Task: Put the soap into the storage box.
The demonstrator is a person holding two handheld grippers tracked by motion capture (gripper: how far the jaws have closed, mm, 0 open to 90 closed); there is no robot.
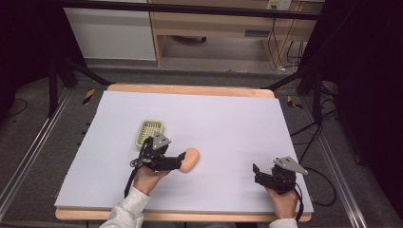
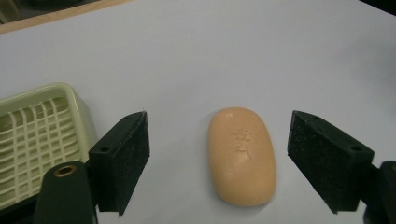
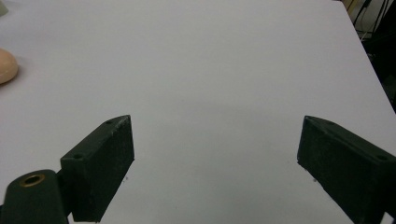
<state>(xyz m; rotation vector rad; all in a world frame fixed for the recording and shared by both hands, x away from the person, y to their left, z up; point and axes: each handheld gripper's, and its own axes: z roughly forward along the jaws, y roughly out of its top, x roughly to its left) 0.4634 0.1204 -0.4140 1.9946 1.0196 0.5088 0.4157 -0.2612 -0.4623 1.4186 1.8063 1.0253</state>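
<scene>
Soap bar (image 2: 242, 156): smooth, matt, waxy peach surface with an embossed mark. Soap dish (image 2: 39, 140): pale green moulded plastic, slightly glossy, with a gridded insert. Left gripper (image 2: 219, 158) and right gripper (image 3: 215, 165): black jaws faced with rough, grainy matt pads. Table (image 1: 190, 90): light wood edge under a smooth, matt white sheet (image 1: 237, 123).

High view overlooks the table (image 1: 228, 118); gripper views skim it (sharing the soap (image 2: 241, 155)).
</scene>
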